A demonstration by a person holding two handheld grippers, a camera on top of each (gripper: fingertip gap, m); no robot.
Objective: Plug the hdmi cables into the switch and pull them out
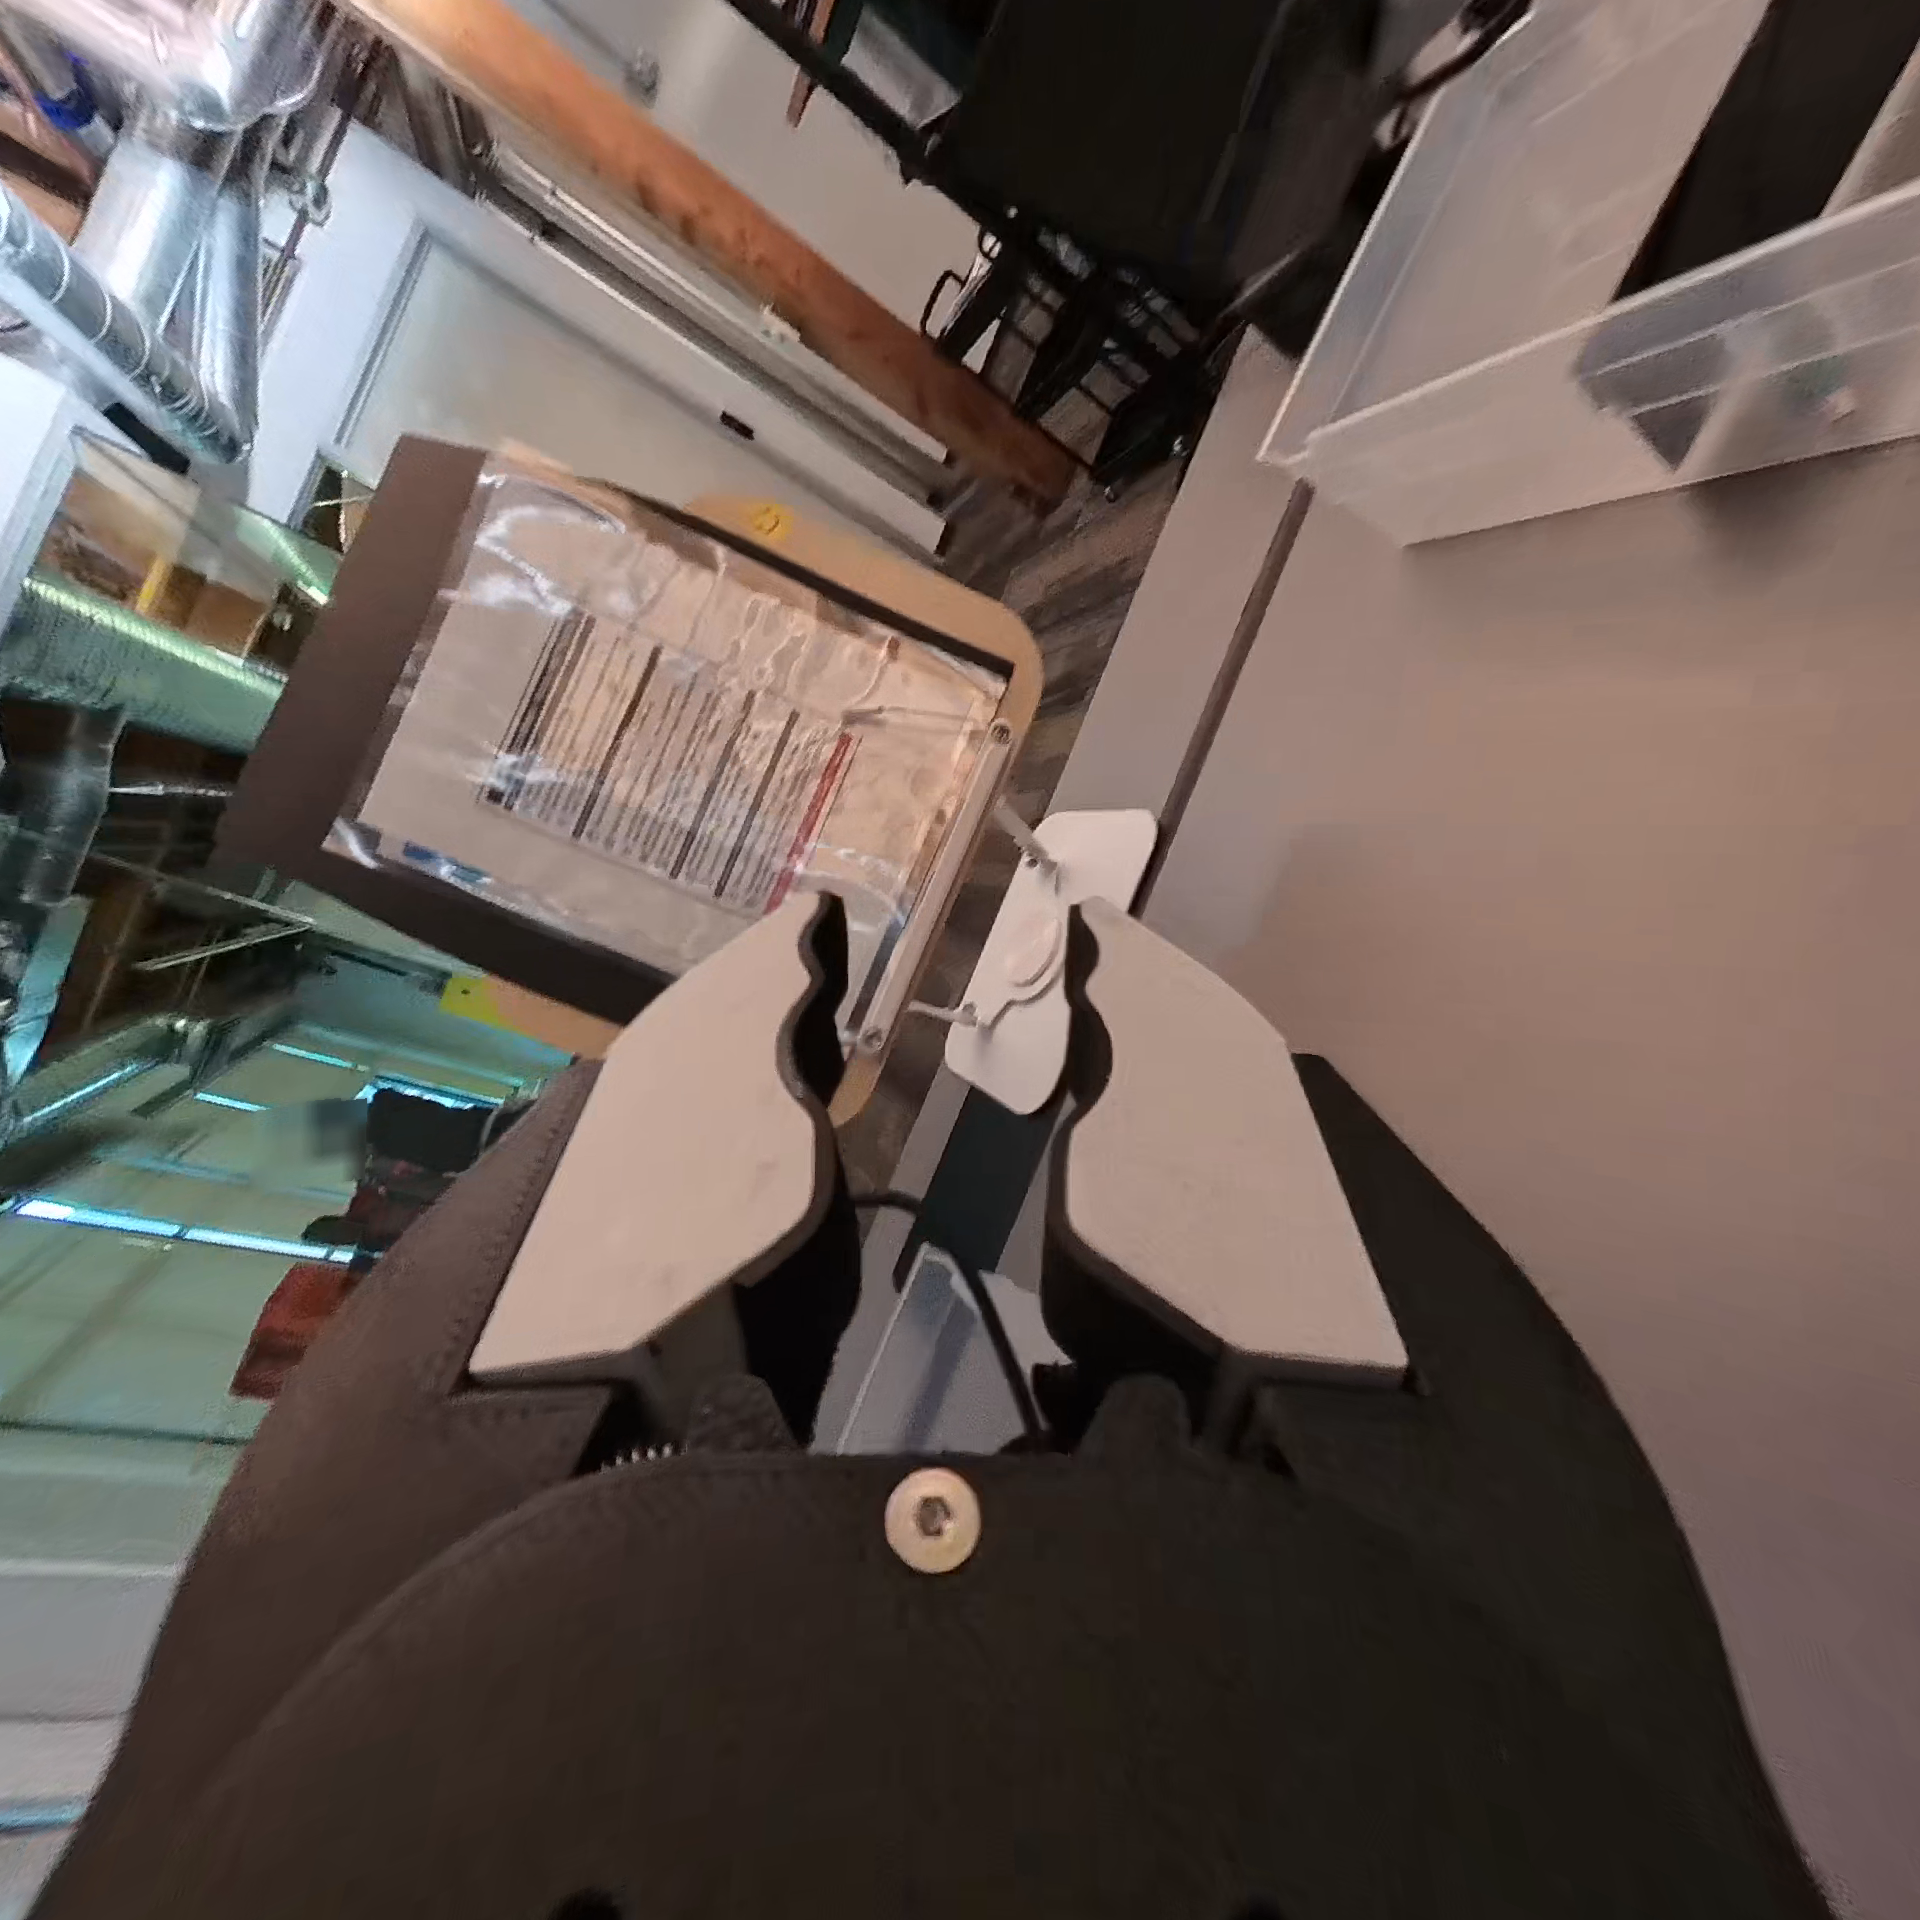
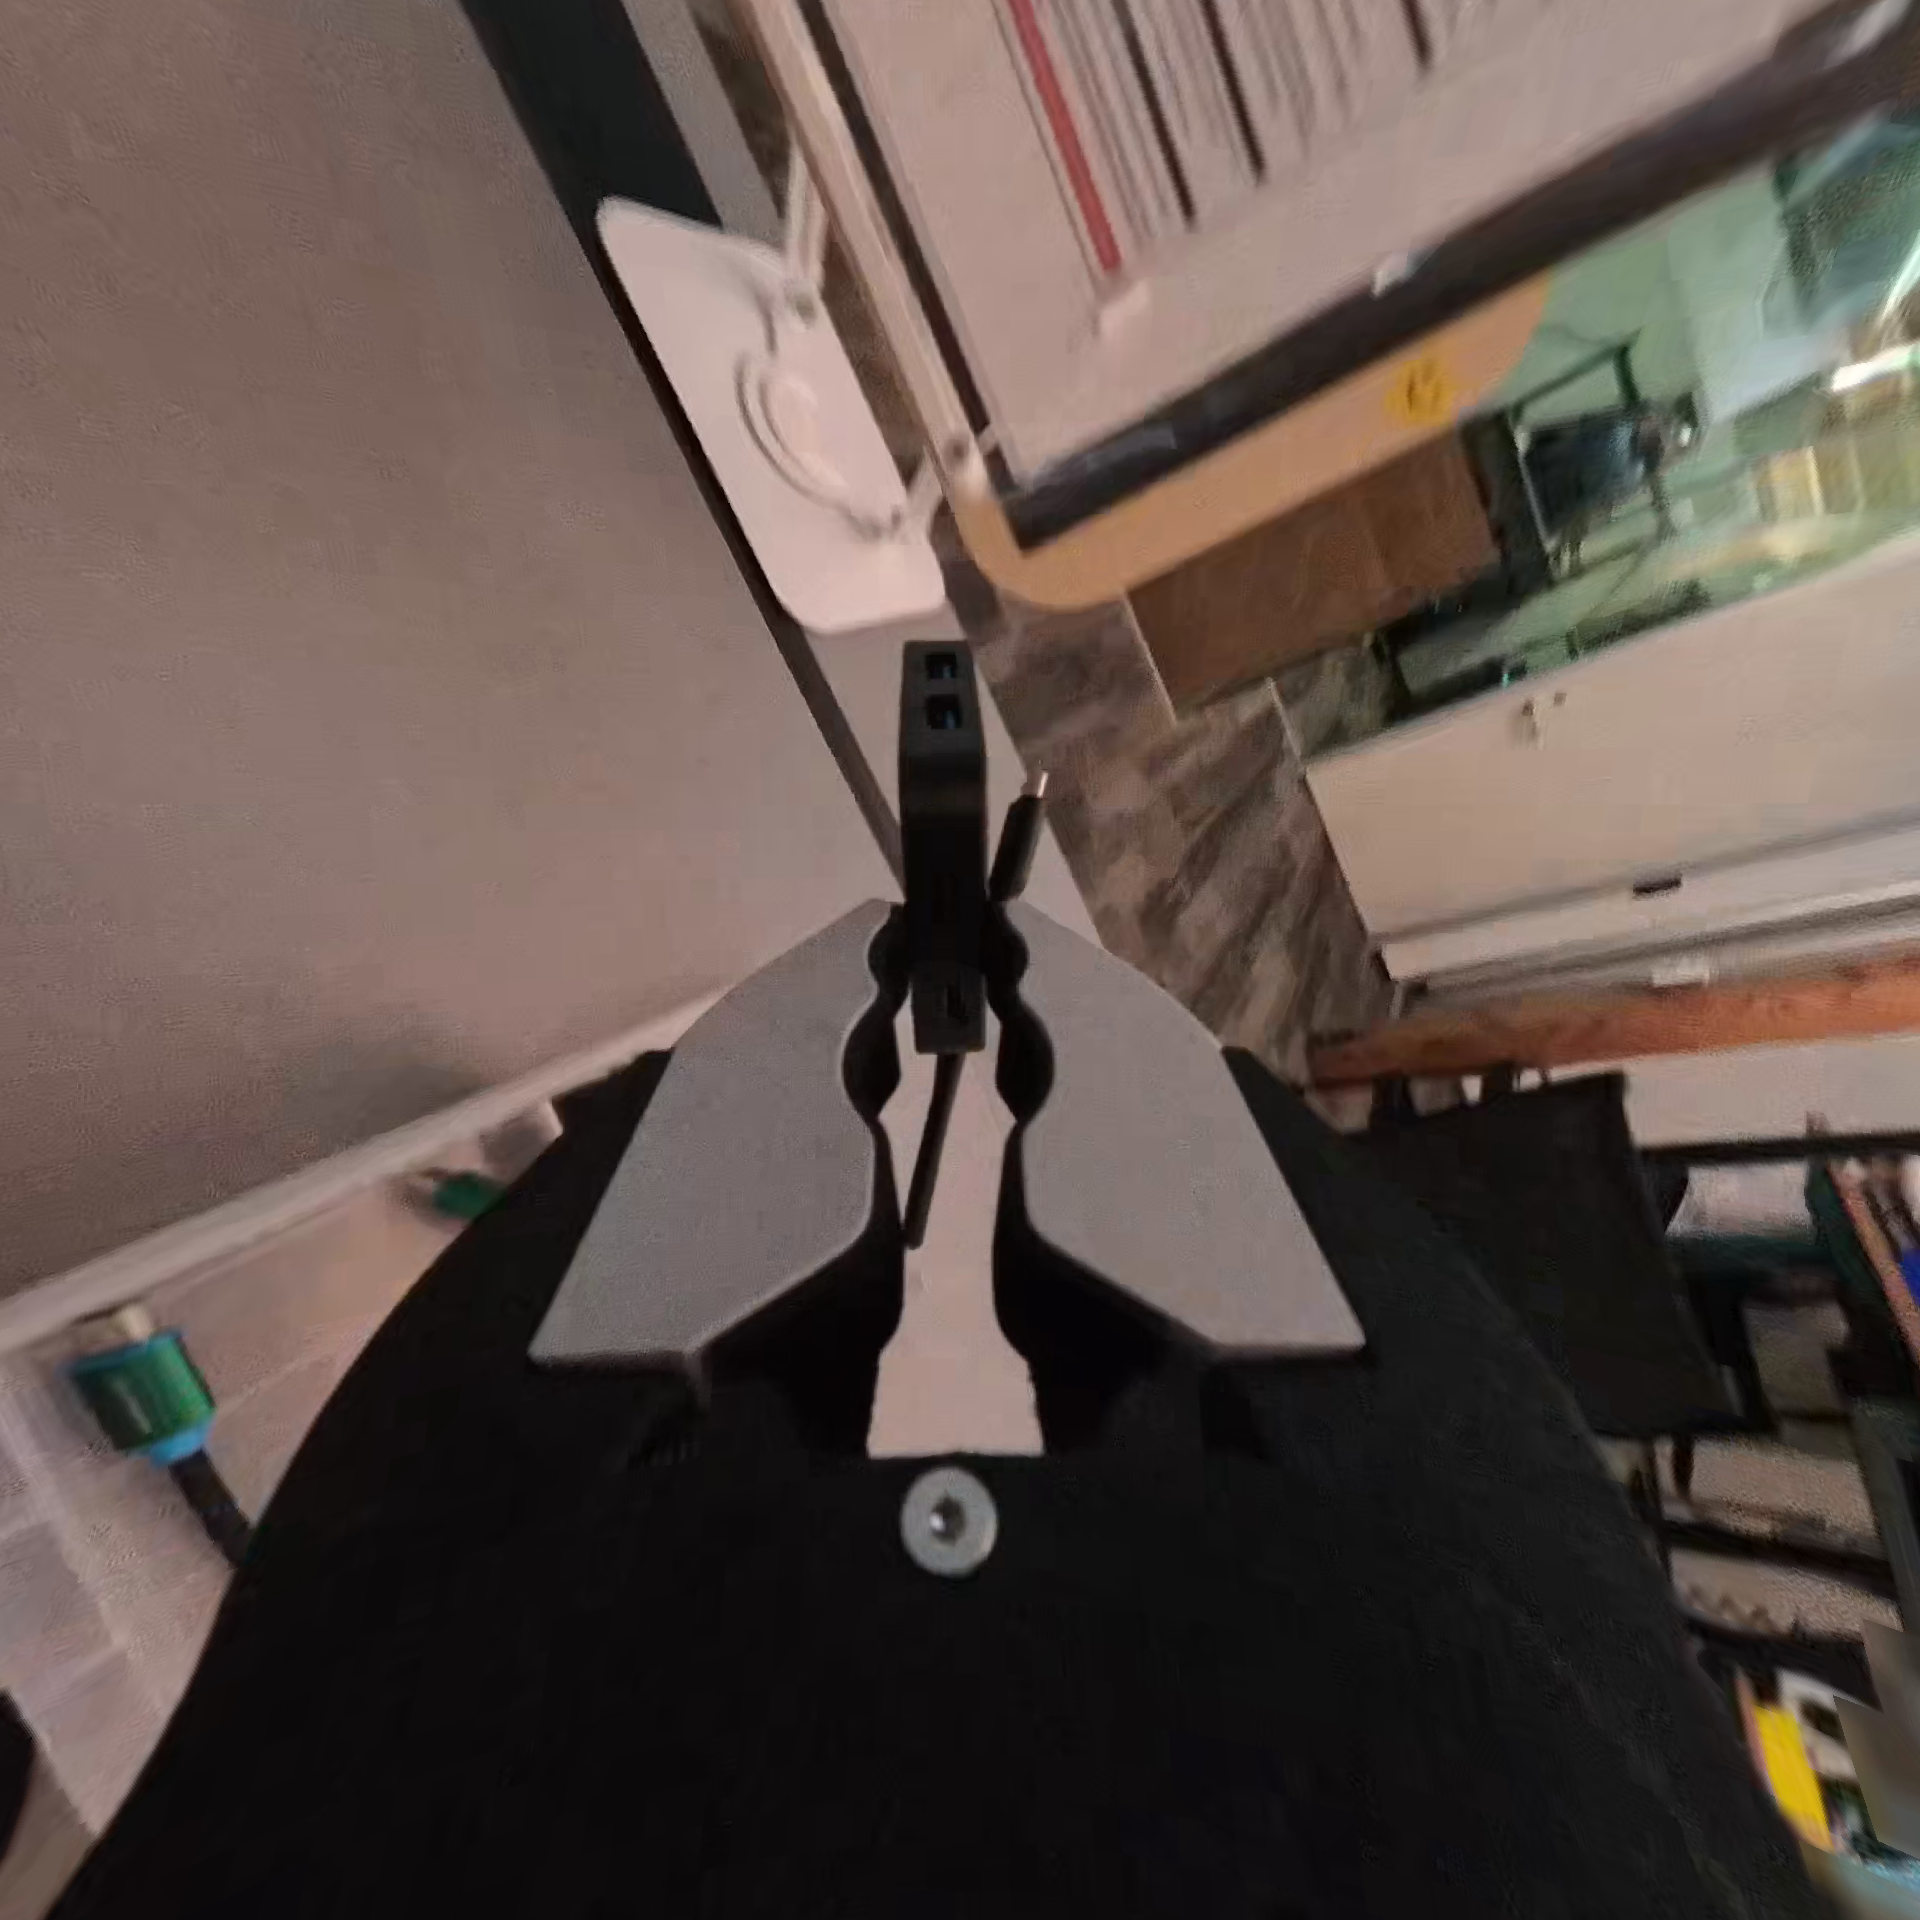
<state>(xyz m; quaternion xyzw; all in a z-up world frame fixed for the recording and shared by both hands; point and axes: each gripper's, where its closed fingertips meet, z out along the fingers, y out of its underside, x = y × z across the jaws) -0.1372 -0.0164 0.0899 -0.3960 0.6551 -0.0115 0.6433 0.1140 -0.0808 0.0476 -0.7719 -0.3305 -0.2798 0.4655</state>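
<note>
- R tool [image 2: 943,935]: fingers nearly closed, clamped on the black switch [image 2: 940,821]. Grip sits on the switch's lower half, one pad on each narrow side.
- Switch long axis runs straight out along the tool's fingers, away from the camera. Far end shows two small ports [image 2: 941,691], one above the other, facing up and away; nothing plugged in them.
- A thin black lead [image 2: 930,1153] hangs from the switch's near end, down between the fingers. A second short lead w/ a small metal plug tip [image 2: 1023,821] sticks up just beside the switch on its right, loose, not inserted.
- L tool [image 1: 951,935]: fingers parted a moderate way, nothing between them, just air.
- No hdmi cables seen in either view; can't tell where they lie. Only a green-collared connector [image 2: 145,1382] on a dark cable shows at the lower left of the R view, near the desk [image 2: 312,520] edge; type unclear.
- Both views tilted, blurred; a white plate [image 1: 1049,956] and a framed sheet [image 1: 675,727] lie beyond the tips.
- Key relation, my read: the ports point off the R tool's tip, so any plug must come in along that same axis, toward the R tool. L tool is the free one, so it's the likely fetcher of a cable.
- Risk guess: the switch could pivot in a narrow-side grip when pushed end-on.
</note>
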